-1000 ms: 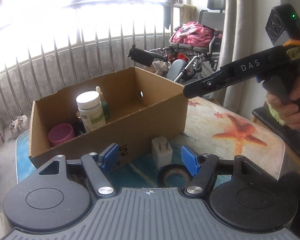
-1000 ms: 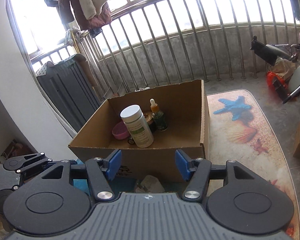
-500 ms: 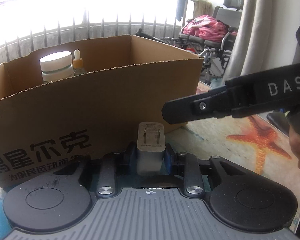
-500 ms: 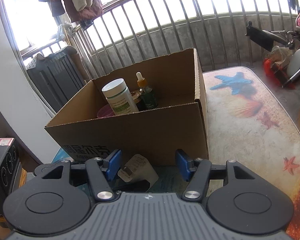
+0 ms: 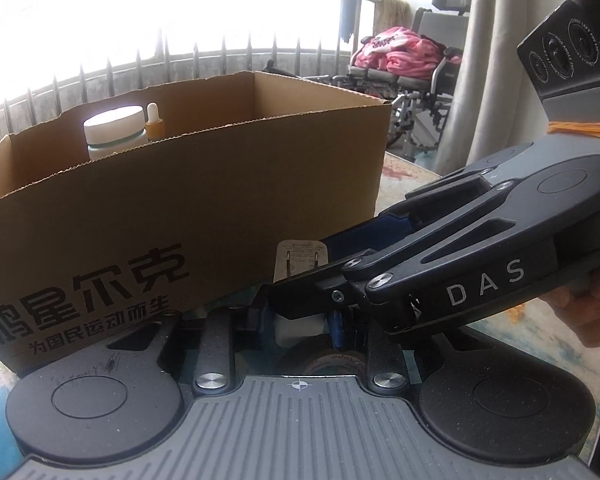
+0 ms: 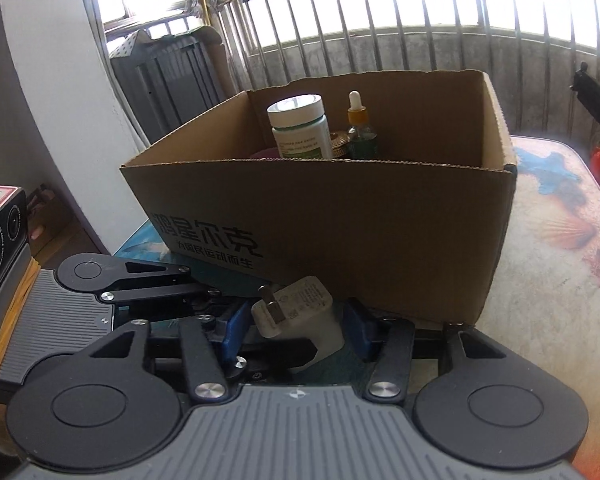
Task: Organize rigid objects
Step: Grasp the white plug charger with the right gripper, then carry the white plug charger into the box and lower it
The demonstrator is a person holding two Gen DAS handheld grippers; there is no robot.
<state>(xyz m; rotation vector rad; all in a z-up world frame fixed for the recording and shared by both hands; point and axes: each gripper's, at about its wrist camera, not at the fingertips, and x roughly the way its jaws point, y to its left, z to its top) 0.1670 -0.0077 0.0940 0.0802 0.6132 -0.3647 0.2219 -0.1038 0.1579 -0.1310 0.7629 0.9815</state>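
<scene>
charger (image 6: 300, 314) between both grippers' fingers, roll of tape (image 5: 332, 360) in left view only

A brown cardboard box (image 6: 380, 232) with black printed characters fills the middle of the right wrist frame. Inside it stand a white-capped bottle (image 6: 300, 126) with a green-banded label and an amber dropper bottle (image 6: 360, 128). The white plug adapter (image 6: 300, 316) sits low centre between blue finger pads (image 6: 232, 328). At the right edge, the tablecloth (image 6: 560, 240) shows blue starfish and orange shells.
</scene>
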